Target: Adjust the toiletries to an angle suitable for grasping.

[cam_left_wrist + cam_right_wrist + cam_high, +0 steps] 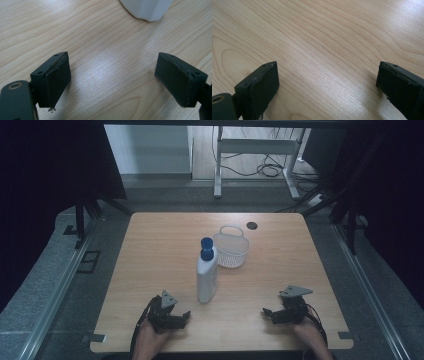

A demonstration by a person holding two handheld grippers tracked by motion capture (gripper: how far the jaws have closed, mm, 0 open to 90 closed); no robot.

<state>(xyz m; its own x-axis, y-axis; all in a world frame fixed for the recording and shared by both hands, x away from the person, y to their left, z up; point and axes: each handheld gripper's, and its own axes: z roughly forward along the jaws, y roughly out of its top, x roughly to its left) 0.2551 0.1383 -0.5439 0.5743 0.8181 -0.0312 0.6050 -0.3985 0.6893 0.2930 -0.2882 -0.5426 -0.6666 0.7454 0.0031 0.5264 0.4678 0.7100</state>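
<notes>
Half the white bottle [147, 8] cropped out.

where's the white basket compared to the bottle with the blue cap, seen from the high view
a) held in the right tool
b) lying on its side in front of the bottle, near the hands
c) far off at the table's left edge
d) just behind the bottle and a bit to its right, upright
d: in the high view the white basket stands upright just beyond the bottle, slightly to its right, well away from both tools.
</notes>
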